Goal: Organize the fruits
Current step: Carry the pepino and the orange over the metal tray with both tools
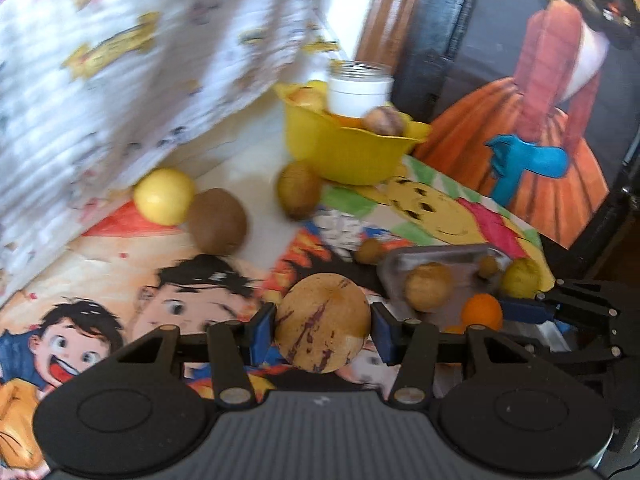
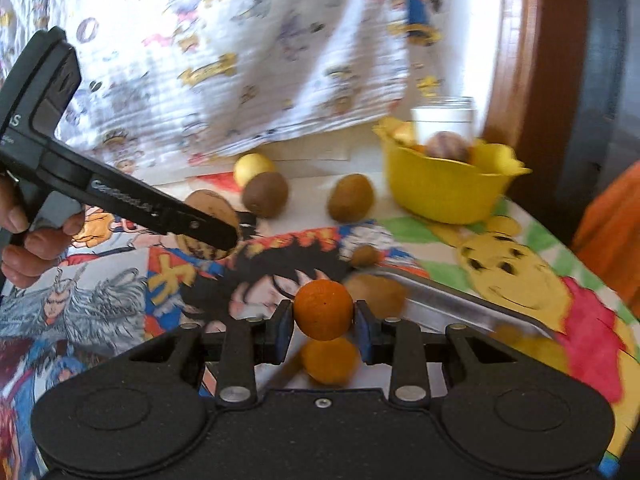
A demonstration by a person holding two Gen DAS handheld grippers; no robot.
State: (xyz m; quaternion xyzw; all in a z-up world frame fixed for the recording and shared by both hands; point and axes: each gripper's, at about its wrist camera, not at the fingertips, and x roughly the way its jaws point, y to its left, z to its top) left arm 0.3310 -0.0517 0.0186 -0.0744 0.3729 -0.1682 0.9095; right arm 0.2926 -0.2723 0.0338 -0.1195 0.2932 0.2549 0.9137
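Note:
My left gripper [image 1: 323,330] is shut on a tan fruit with purple streaks [image 1: 322,322], held above the cartoon tablecloth. It also shows in the right wrist view [image 2: 210,224] at the left. My right gripper [image 2: 323,328] is shut on a small orange [image 2: 323,309], with a second orange [image 2: 330,360] below it. A yellow bowl [image 1: 348,152] with fruits stands at the back, also in the right wrist view [image 2: 444,192]. A metal tray [image 1: 464,258] with several fruits lies at the right. A lemon [image 1: 164,196] and two kiwis [image 1: 218,227] [image 1: 299,189] lie loose on the cloth.
A white jar [image 1: 360,86] stands behind the bowl. A patterned curtain [image 1: 120,60] hangs along the back left. A dark chair [image 1: 436,40] and a person in orange [image 1: 532,140] are at the right, past the table edge.

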